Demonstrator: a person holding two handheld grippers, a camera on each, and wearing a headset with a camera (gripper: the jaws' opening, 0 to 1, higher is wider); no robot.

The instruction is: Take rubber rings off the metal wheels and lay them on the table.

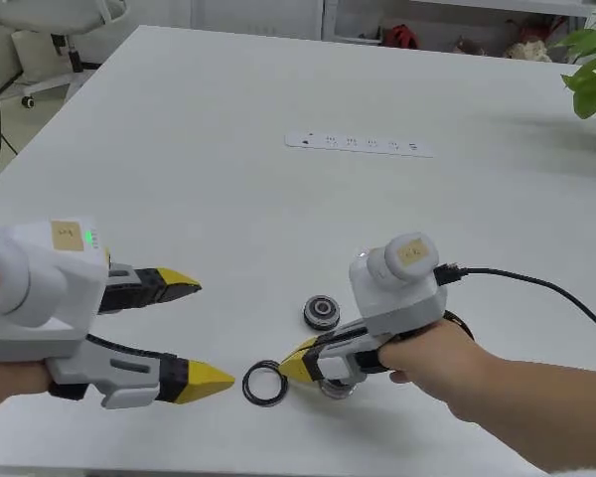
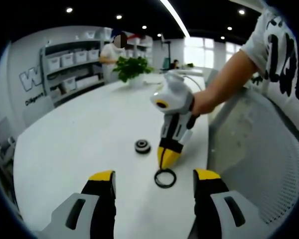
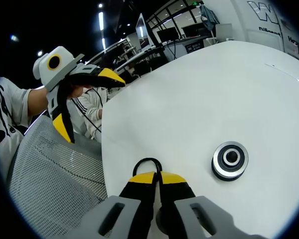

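A loose black rubber ring (image 1: pixel 263 384) (image 2: pixel 165 178) (image 3: pixel 147 163) lies flat on the white table (image 1: pixel 278 219). My right gripper (image 1: pixel 296 366) (image 3: pixel 152 177) is shut, its yellow tips right at the ring's edge; I cannot tell whether they pinch it. A metal wheel (image 1: pixel 322 311) (image 2: pixel 142 146) (image 3: pixel 230 160) with a dark outer band sits just beyond. Another metal piece (image 1: pixel 335 389) shows under the right gripper's body. My left gripper (image 1: pixel 195 330) (image 2: pixel 154 175) (image 3: pixel 92 107) is open, empty, left of the ring and pointing at it. The right gripper (image 2: pixel 165 158) also shows in the left gripper view.
A white power strip (image 1: pixel 358 144) lies mid-table, farther away. The right gripper's black cable (image 1: pixel 536 284) trails to the right. A potted plant (image 1: pixel 591 60) stands at the far right corner, an office chair (image 1: pixel 50 25) beyond the far left. The near table edge is close.
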